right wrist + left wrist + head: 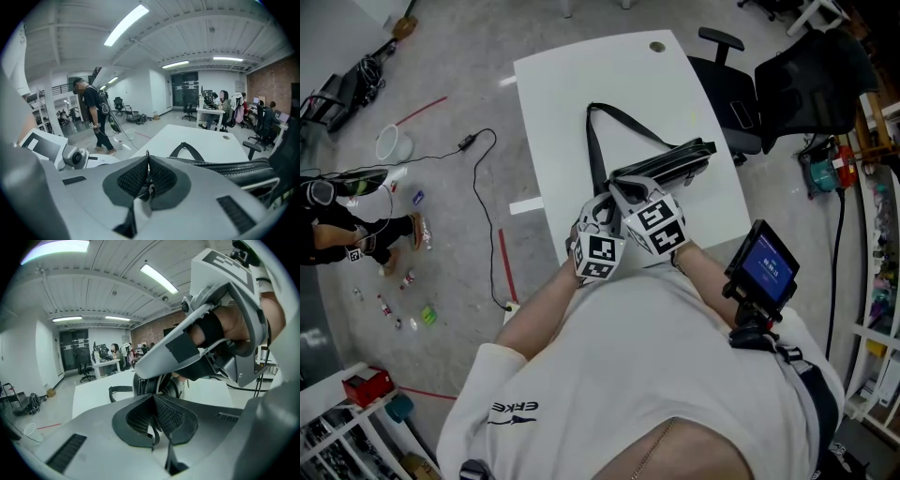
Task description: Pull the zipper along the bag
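Note:
A black bag [661,167] with a long strap [598,141] lies on the white table [581,75]. Both grippers meet at its near end, close to the table's front edge. My left gripper [595,220] [153,398] is shut, and a thin black strip of the bag's edge shows between its pads. The bag's dark end [157,386] lies just beyond the tips. My right gripper [630,195] [148,157] is shut on a small metal zipper pull [149,186]. The zipper's teeth [225,166] run off to its right. The right gripper's body [211,343] hangs over the left one.
A black office chair [769,94] stands at the table's right. A cable [483,187], a white bucket [394,142] and small items lie on the floor at the left, beside a person [337,234]. A screen device [764,262] sits at my right side.

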A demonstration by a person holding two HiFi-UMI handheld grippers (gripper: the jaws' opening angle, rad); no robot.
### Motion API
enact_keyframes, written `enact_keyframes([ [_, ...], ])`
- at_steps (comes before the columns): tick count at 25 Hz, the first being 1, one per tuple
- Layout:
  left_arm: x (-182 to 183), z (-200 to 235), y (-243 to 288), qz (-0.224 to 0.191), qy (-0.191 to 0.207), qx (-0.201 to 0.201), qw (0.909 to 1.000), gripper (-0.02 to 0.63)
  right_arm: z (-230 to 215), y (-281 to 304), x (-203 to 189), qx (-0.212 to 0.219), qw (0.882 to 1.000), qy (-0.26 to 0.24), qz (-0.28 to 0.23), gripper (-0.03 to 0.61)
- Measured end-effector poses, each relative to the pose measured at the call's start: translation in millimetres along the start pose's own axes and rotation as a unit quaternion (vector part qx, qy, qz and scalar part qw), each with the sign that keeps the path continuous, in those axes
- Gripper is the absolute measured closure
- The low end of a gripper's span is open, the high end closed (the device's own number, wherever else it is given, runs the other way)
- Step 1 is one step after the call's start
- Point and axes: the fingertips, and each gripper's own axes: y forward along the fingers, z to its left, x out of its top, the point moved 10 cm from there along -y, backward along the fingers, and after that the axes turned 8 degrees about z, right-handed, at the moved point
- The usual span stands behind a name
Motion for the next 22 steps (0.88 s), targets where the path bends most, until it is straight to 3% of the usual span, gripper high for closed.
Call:
enact_keyframes([
  [12,0,-3,1,-0.001,0.005,0.001,1.0,0.612,13,10,0,-0.024,0.993,-0.1,0.053,0.565],
  [22,1,-4,1,0.0,0.006,-0.01,0.9999,0.612,11,11,0,-0.033,0.993,-0.102,0.045,0.565],
])
